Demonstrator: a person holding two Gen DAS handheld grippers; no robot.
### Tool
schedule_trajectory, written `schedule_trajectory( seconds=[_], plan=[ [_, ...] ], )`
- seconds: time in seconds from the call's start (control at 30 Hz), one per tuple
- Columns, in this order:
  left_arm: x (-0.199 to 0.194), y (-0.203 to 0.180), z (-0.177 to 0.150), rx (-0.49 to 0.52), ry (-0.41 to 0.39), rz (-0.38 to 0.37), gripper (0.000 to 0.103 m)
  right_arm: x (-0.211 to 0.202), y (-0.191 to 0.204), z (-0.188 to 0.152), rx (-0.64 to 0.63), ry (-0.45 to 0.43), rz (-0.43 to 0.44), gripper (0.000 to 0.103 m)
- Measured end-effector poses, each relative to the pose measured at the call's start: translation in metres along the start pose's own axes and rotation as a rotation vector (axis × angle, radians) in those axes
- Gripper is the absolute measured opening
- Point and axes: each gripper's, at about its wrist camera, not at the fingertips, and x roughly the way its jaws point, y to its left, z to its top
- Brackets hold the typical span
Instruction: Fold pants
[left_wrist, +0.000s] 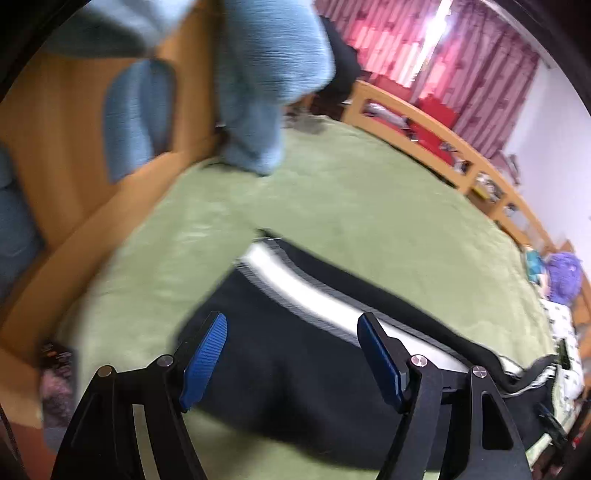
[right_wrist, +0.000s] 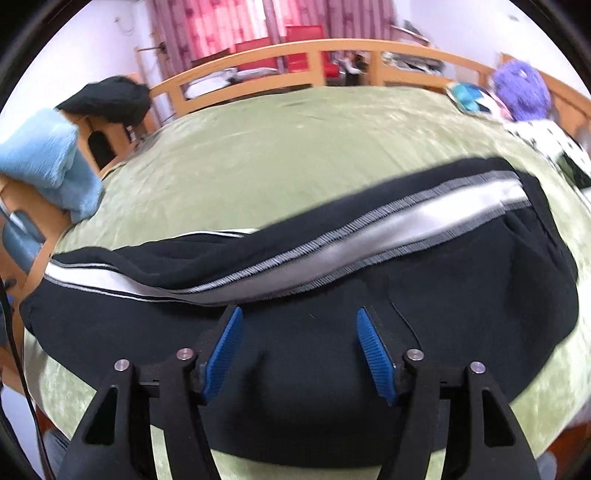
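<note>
The black pants (right_wrist: 295, 295) with a white stripe (right_wrist: 388, 225) lie flat on the green bed cover (right_wrist: 277, 155). They look folded already, with one leg on top of the other, so they make one long strip across the bed.

The left claw (left_wrist: 291, 354) is wide and holds nothing. It hangs over one end of the pants. The right claw (right_wrist: 299, 350) is wide too and holds nothing. It hangs over the middle of the pants, close to the near edge.

I think the step now is getting ready to grab. Next, each claw needs to go down and pinch the cloth. Then one end can be carried over to the other end to make the pants shorter. A blue blanket (right_wrist: 48, 162) sits on the bed frame, well away from the pants.
</note>
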Motion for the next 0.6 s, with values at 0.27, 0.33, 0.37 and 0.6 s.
schedule_trajectory(
  seconds=[0.27,0.33,0.37,0.6],
  plan=[
    [0.060,-0.013,-0.005,0.000,0.114,0.017,0.072,0.017,0.069,0.021,-0.290,-0.068,0.136,0.072],
    [0.080,-0.006,-0.013,-0.016,0.162,0.040,0.072,0.031,0.091,0.020,-0.397,-0.067,0.145,0.072],
    [0.089,-0.004,-0.017,-0.022,0.187,0.060,0.072,0.041,0.100,0.019,-0.437,-0.052,0.143,0.071],
    [0.101,0.008,-0.026,-0.050,0.215,0.028,0.072,0.094,0.107,0.051,-0.417,-0.012,0.123,0.014]
  ],
)
